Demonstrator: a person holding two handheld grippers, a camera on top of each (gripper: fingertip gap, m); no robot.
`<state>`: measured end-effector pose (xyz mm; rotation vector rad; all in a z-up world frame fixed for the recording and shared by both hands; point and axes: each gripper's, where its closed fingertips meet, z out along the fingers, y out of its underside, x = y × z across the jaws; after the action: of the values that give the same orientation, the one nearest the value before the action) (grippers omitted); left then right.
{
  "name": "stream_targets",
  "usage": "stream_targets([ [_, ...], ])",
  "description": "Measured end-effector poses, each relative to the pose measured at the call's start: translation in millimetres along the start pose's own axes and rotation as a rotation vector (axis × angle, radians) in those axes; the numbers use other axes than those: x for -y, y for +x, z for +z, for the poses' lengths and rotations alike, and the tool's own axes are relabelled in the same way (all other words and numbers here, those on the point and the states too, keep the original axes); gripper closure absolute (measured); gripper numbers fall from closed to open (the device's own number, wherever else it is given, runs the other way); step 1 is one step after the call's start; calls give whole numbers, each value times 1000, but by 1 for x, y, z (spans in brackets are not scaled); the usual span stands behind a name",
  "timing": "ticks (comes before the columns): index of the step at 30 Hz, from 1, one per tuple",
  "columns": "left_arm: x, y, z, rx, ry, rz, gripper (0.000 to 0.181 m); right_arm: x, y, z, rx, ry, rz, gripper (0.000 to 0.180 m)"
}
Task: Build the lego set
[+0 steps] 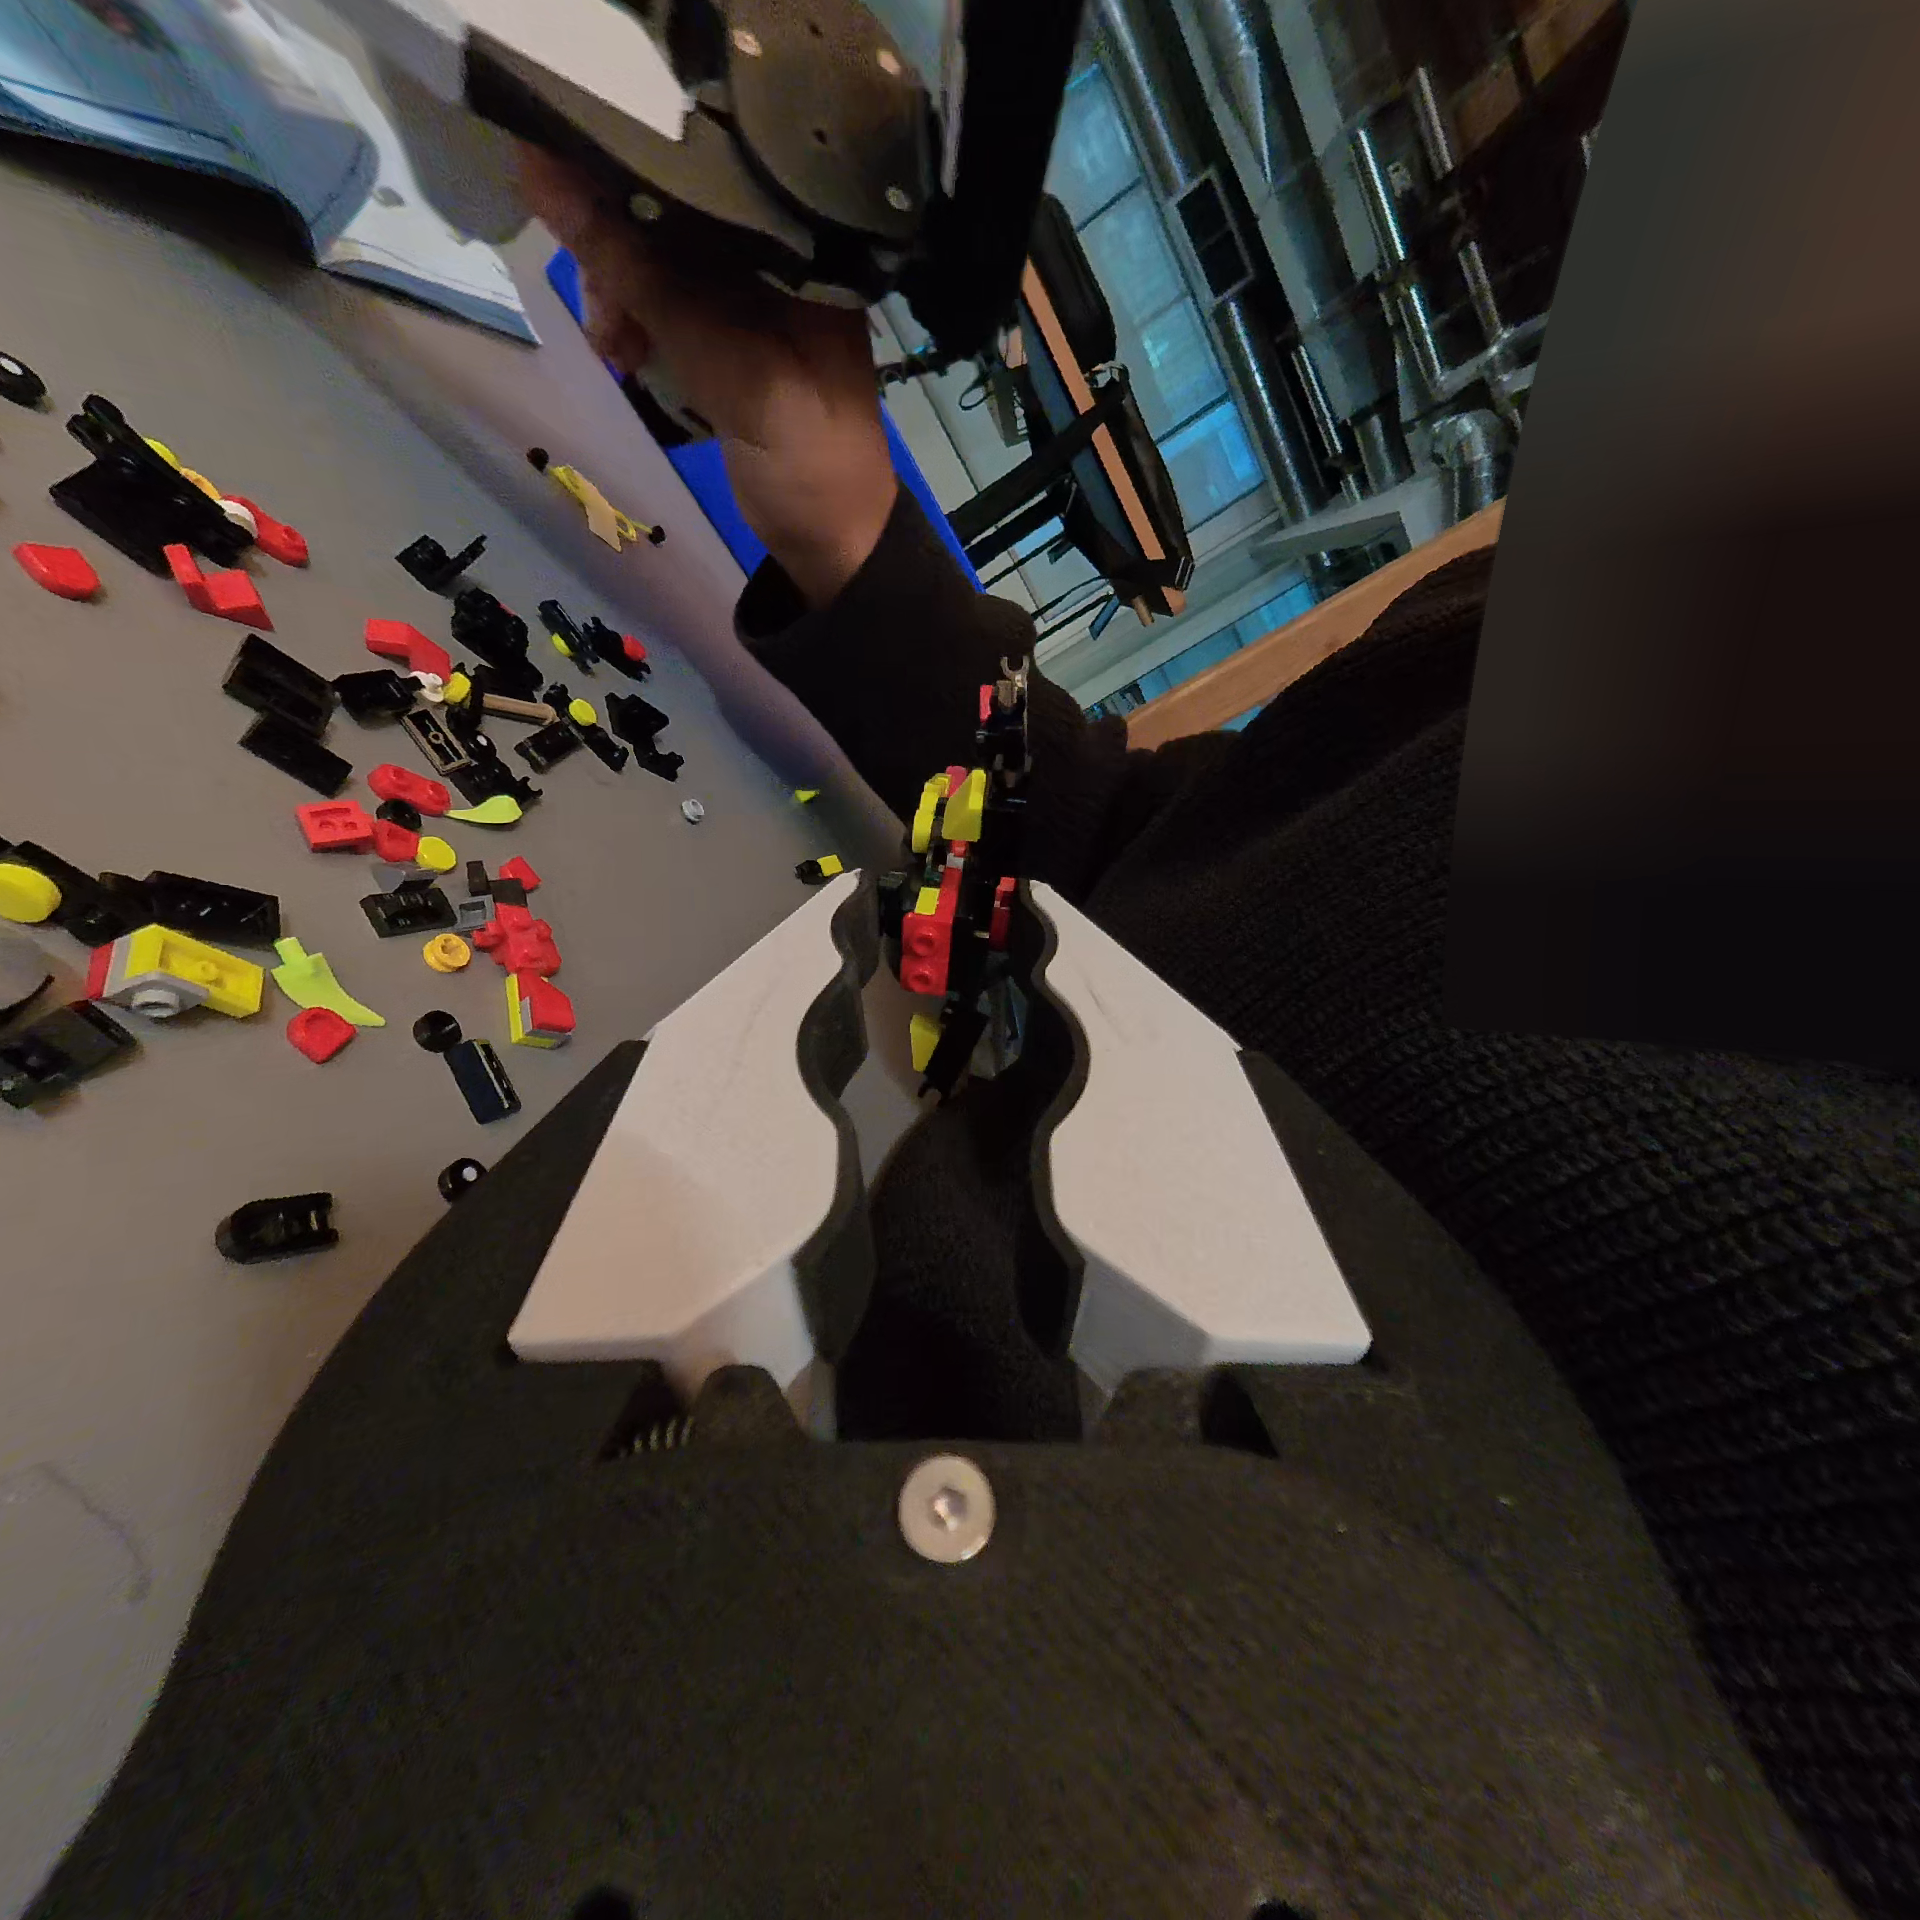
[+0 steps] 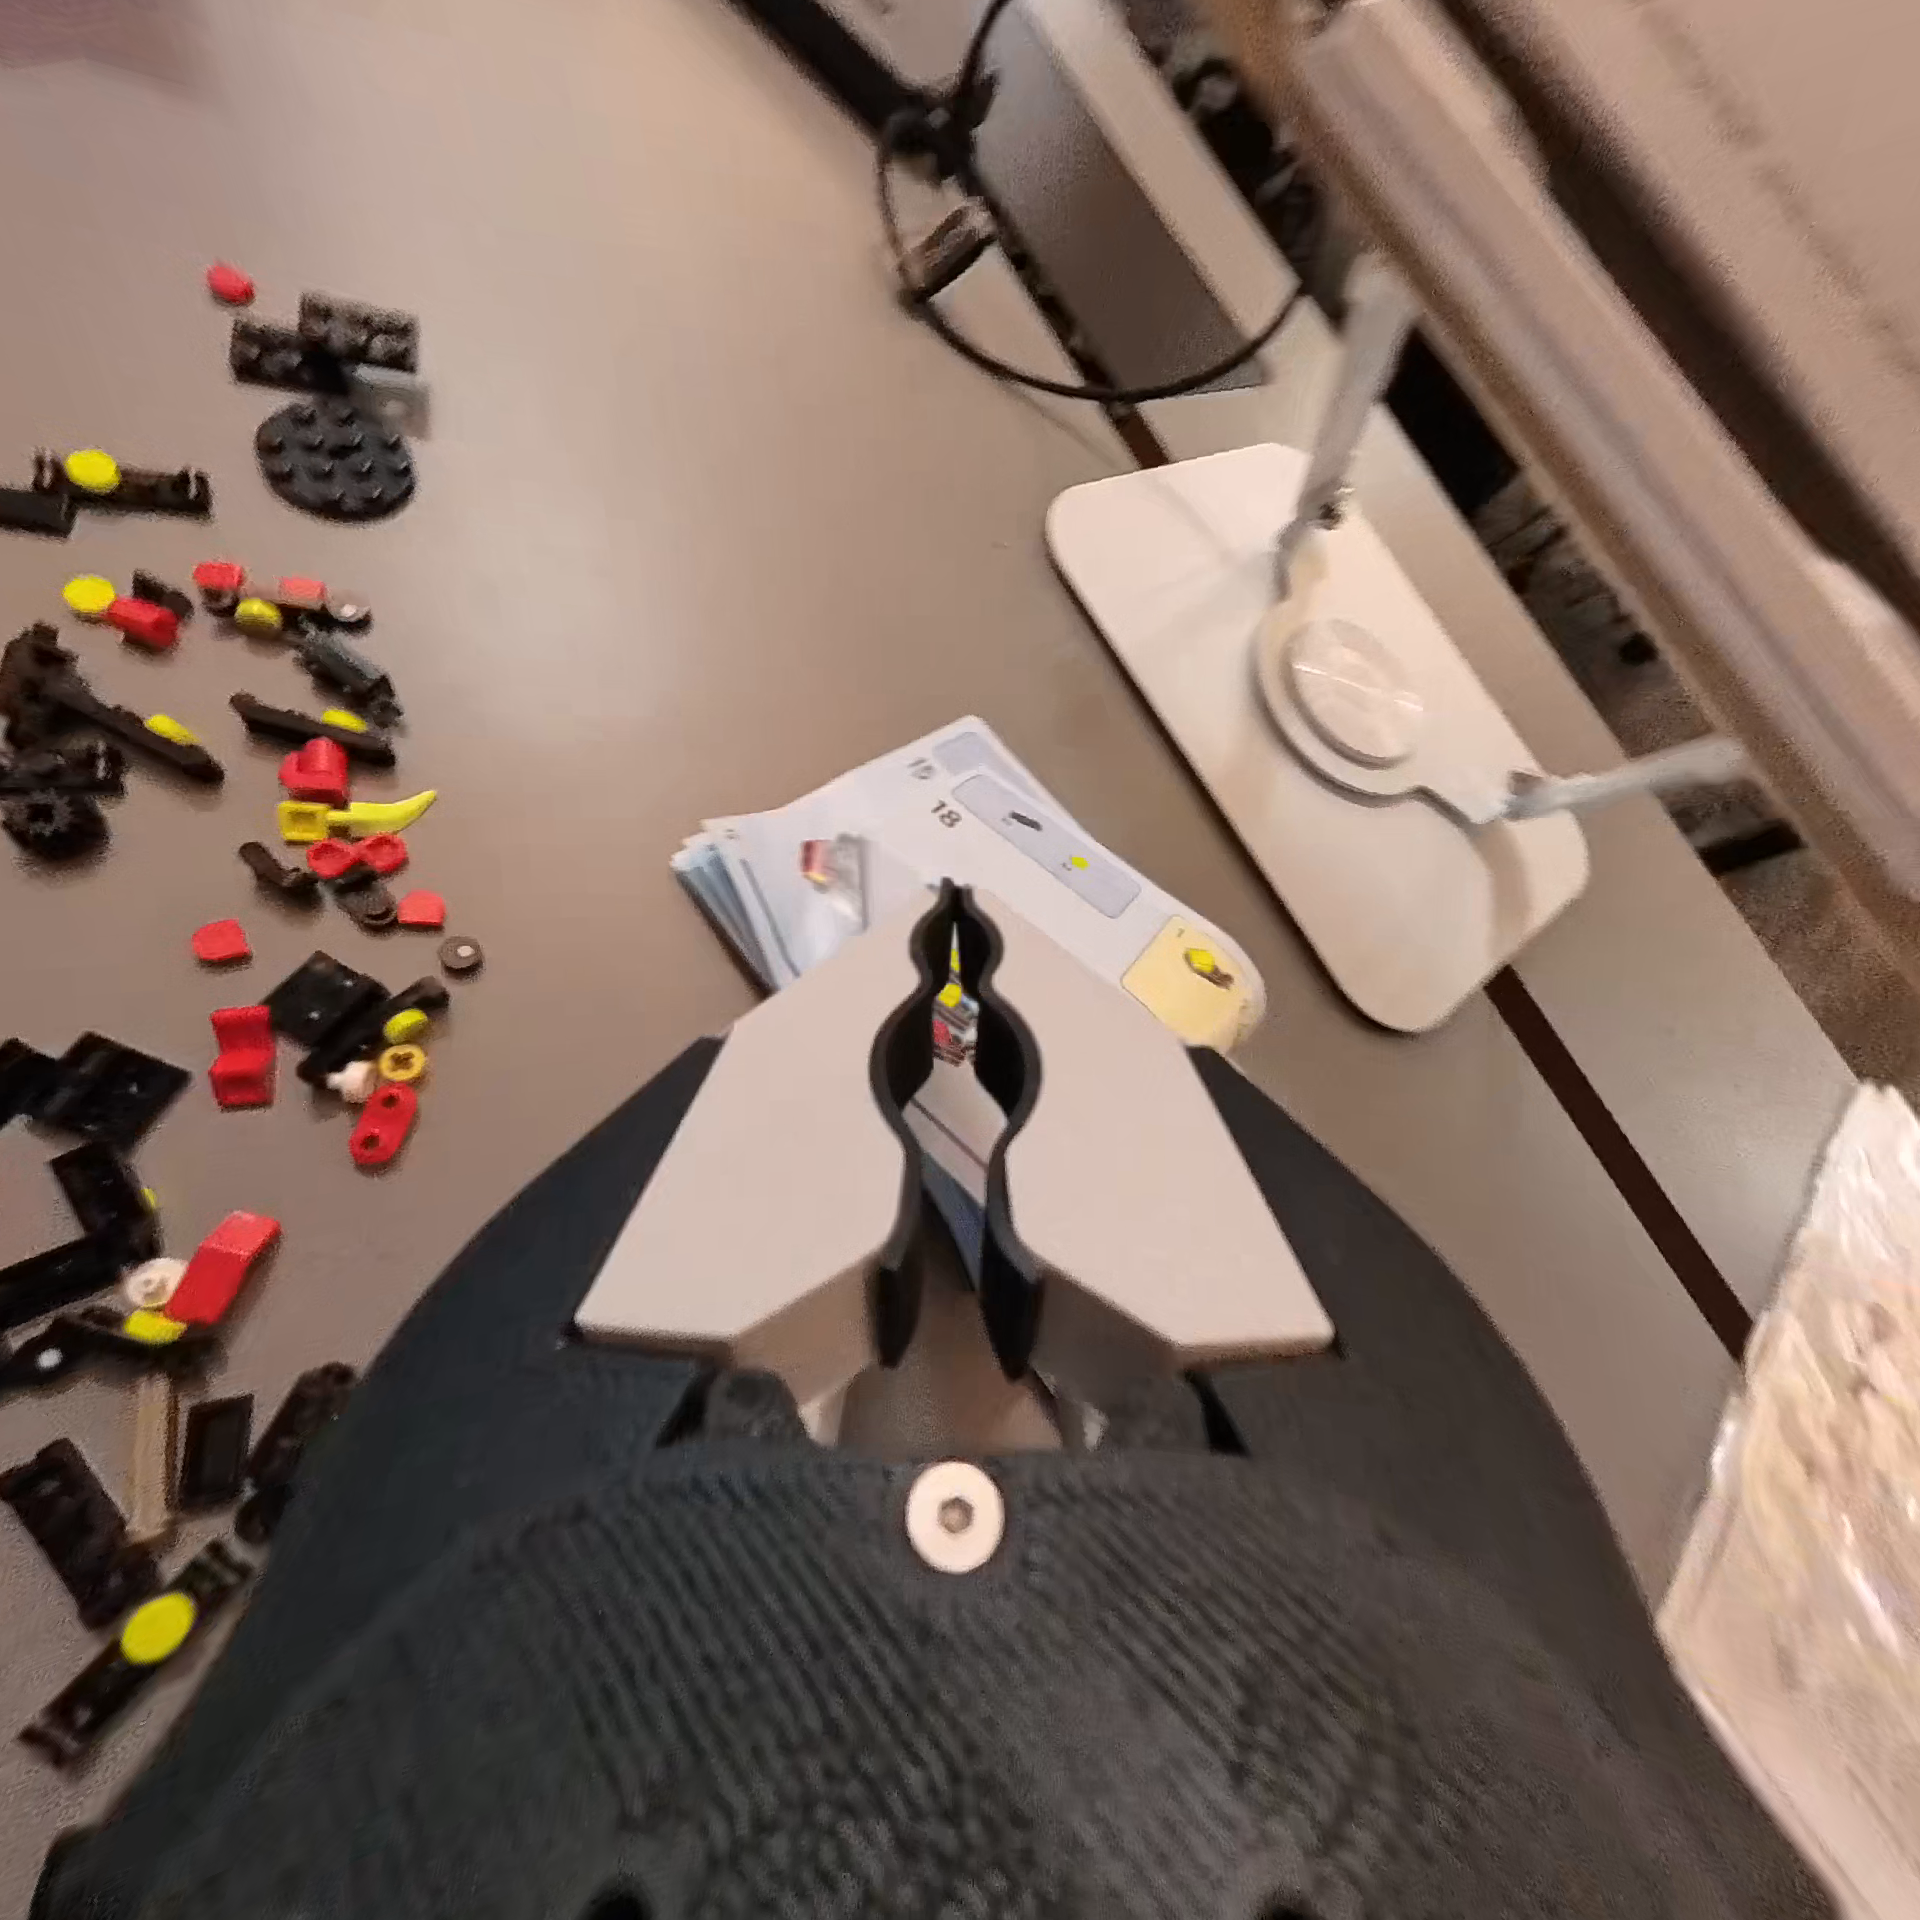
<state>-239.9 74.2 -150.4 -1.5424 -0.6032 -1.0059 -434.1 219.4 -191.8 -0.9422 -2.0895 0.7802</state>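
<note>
My left gripper (image 1: pixel 951 894) is shut on a partly built lego model (image 1: pixel 956 904) of red, yellow and black bricks, held upright off the table in front of a dark sleeve. Loose red, yellow and black lego pieces (image 1: pixel 416 790) lie scattered on the grey table (image 1: pixel 156 1299). The right gripper's body (image 1: pixel 790 135) shows at the top of the left wrist view, held by a hand. In the right wrist view my right gripper (image 2: pixel 951 899) is shut and empty, above the open instruction booklet (image 2: pixel 935 831). Loose pieces (image 2: pixel 312 831) lie to its left.
A white lamp base (image 2: pixel 1195 665) with a metal arm stands right of the booklet. Cables and a grey box (image 2: pixel 1091 208) lie at the far table edge. A clear plastic bag (image 2: pixel 1818 1455) sits at the right. A round black plate (image 2: pixel 332 457) lies far left. One gripper's finger ends stand about 25 cm off the other's. Between my right fingertips and the round black plate (image 2: pixel 332 457) there is roughly 20 cm.
</note>
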Motion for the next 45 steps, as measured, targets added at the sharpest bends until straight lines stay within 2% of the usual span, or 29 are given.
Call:
stream_targets([
  [1,0,0,0,0,1,0,158,0,9,-8,-25,26,34,180],
  [6,0,0,0,1,-2,0,158,-18,57,-48,-154,120,255,180],
  [11,-2,0,1,2,-8,-1,158,-57,75,-65,-210,84,348,180],
  [45,-7,-7,2,14,-26,-48,158,-87,86,-74,-124,125,589,180],
])
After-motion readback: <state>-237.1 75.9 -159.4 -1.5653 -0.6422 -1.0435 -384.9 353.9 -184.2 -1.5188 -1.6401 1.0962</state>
